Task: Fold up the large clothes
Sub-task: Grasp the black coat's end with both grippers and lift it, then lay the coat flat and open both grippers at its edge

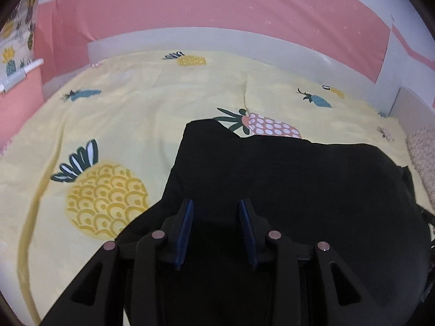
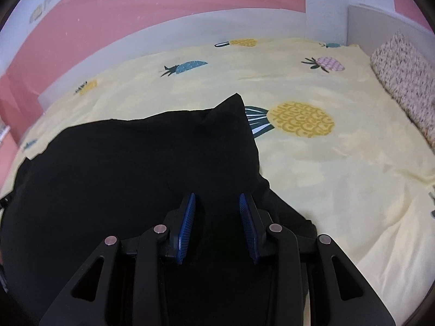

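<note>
A large black garment (image 1: 285,179) lies on a yellow pineapple-print bedsheet (image 1: 122,114). In the left wrist view my left gripper (image 1: 216,203) is open, its blue pads apart, just above the garment's left part with nothing between the fingers. In the right wrist view the same black garment (image 2: 136,163) fills the lower left, with a raised corner pointing away. My right gripper (image 2: 217,198) is open over the garment's right edge, with nothing held. The cloth under both grippers is dark and its folds are hard to make out.
The bedsheet (image 2: 339,168) spreads to the right. A grey bed rail (image 1: 217,38) and pink wall (image 1: 190,2) close off the far side. A speckled knit pillow (image 2: 405,76) lies at the right edge, also seen in the left wrist view (image 1: 424,157).
</note>
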`<state>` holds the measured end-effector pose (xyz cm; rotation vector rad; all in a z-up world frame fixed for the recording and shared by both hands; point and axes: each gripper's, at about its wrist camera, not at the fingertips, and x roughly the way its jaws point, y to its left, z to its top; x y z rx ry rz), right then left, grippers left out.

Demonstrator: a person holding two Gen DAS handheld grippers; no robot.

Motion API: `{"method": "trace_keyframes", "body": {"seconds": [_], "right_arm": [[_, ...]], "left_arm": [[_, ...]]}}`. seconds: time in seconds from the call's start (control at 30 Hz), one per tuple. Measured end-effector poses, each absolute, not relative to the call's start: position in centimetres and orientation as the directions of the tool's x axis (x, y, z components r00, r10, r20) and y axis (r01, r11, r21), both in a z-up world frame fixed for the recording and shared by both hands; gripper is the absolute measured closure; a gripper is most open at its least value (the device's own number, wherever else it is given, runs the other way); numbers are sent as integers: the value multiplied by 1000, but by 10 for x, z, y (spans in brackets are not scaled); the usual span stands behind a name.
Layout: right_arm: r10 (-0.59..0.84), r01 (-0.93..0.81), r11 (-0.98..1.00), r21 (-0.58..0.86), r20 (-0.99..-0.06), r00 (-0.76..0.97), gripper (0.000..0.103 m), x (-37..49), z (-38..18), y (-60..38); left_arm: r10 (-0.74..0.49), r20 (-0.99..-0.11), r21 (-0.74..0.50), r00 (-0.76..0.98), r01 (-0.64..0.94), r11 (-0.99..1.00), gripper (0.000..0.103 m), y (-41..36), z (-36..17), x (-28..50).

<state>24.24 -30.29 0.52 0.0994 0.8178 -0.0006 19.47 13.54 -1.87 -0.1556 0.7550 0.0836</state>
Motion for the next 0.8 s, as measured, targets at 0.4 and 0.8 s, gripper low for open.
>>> {"method": "trace_keyframes", "body": {"seconds": [0.4, 0.8], "right_arm": [[89, -10, 993, 117, -695, 713, 68, 118, 10, -297], [102, -21, 992, 125, -691, 716, 67, 85, 28, -285]], "left_arm": [[-5, -651, -122, 759, -99, 988, 65, 128, -23, 74], [-7, -668, -130, 744, -108, 986, 61, 114, -8, 31]]}}
